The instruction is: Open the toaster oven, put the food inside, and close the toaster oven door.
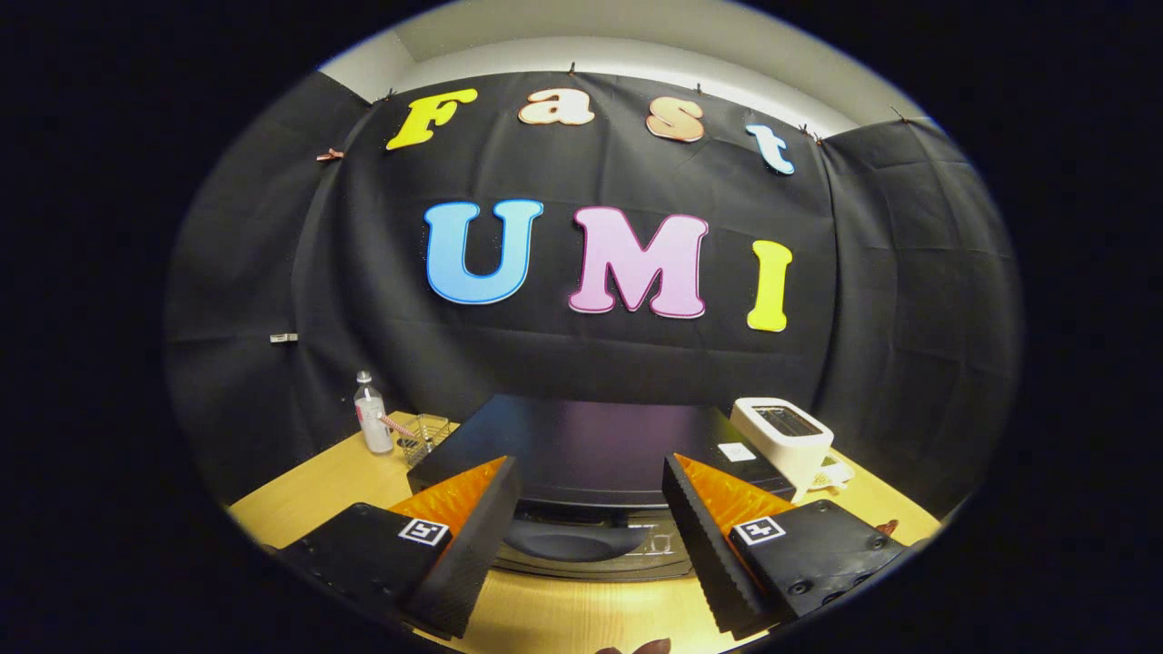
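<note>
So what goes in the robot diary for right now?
step: reach door | claw: open, empty | toaster oven: shut | handle: between fingers, untouched | food: unplaced

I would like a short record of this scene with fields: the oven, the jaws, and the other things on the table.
oven: black toaster oven just ahead, door shut, handle between the jaws
gripper: gripper open, jaws apart on either side of the handle, not touching it
left of oven: clear bottle, wire basket
right of oven: white toaster
surface: wooden table
</note>
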`<state>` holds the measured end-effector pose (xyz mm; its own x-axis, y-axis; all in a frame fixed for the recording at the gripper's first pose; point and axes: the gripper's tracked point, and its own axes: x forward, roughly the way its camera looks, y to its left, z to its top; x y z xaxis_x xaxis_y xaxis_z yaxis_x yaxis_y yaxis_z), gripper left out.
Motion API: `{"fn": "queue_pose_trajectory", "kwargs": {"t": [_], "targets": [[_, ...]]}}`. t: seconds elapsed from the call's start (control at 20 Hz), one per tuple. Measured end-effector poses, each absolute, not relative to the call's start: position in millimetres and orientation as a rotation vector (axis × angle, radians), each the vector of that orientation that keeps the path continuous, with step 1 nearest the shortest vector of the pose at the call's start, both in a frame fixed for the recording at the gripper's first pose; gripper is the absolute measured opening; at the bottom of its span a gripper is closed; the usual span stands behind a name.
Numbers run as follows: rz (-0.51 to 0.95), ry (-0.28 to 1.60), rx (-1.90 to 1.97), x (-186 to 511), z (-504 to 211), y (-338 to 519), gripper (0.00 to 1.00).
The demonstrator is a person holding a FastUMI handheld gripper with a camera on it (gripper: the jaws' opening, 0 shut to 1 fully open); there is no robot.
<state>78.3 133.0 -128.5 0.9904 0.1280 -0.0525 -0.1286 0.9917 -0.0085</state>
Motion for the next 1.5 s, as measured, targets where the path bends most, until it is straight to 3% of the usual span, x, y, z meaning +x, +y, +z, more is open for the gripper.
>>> {"fn": "queue_pose_trajectory", "kwargs": {"t": [0.8, 1.5], "targets": [[0.084, 0.143, 0.042, 103.3, -169.5, 137.2, 0.99], [0.107, 0.231, 0.079, 33.4, -207.0, 124.7, 0.98]]}}
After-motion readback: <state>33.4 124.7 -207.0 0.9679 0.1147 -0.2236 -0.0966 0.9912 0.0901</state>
